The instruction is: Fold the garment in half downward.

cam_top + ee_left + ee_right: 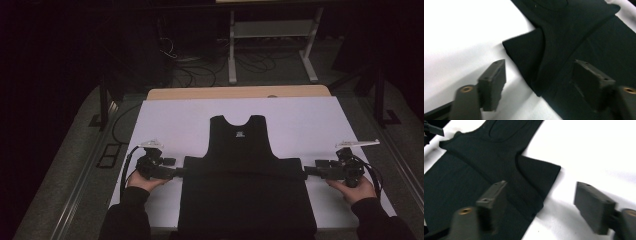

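A black sleeveless top (245,175) lies flat on the white surface (165,120), folded bottom-up, its fold running crosswise. The left hand-held gripper (176,172) and right hand-held gripper (309,171) flank the fold's ends, equally near, both gaping, gripping nothing.

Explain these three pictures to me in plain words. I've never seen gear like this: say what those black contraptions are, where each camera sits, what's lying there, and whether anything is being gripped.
A person sits at a table and holds a hand tool in each hand: the left gripper and the right gripper, each with two black jaws. The high view looks down from above the person. The other two views come from cameras riding on the grippers, looking along their own jaws. On the white table cover lies a black garment, spread flat, sleeveless-looking, with a fold across its middle. Each gripper sits at one end of that fold. Both pairs of jaws stand open with the cloth edge between them, so nothing is gripped.
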Tool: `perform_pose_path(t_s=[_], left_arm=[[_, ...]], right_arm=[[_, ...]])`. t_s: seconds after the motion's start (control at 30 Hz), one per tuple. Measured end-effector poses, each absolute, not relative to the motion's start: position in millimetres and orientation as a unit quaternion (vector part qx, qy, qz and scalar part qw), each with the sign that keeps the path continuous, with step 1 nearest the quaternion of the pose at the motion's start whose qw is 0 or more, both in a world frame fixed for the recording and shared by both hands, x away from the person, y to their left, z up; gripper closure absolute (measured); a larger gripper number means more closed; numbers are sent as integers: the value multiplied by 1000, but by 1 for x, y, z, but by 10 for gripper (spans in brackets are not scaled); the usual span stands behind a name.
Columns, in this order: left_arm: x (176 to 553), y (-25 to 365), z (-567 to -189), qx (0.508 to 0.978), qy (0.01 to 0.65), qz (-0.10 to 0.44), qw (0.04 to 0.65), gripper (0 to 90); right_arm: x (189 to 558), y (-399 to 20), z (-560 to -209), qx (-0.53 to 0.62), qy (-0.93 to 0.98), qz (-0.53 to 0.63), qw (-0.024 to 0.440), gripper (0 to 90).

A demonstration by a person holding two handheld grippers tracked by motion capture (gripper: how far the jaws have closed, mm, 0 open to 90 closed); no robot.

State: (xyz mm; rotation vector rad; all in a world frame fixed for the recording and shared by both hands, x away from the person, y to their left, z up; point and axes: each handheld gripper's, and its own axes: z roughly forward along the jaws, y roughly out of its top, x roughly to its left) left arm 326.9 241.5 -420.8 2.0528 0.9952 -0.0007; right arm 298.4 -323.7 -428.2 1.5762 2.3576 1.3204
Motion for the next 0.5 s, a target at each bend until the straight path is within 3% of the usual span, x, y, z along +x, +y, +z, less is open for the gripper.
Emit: perform_pose_path(t_s=[0.1,0.23,0.5], left_arm=[[327,241,-419,815,394,15,424,132],[330,242,-419,808,388,31,443,110],[338,238,-415,811,390,43,434,0]], right_arm=[[299,-323,-426,498,753,430,16,141],[300,-322,-425,488,761,427,28,0],[306,-322,-422,482,763,427,49,0]])
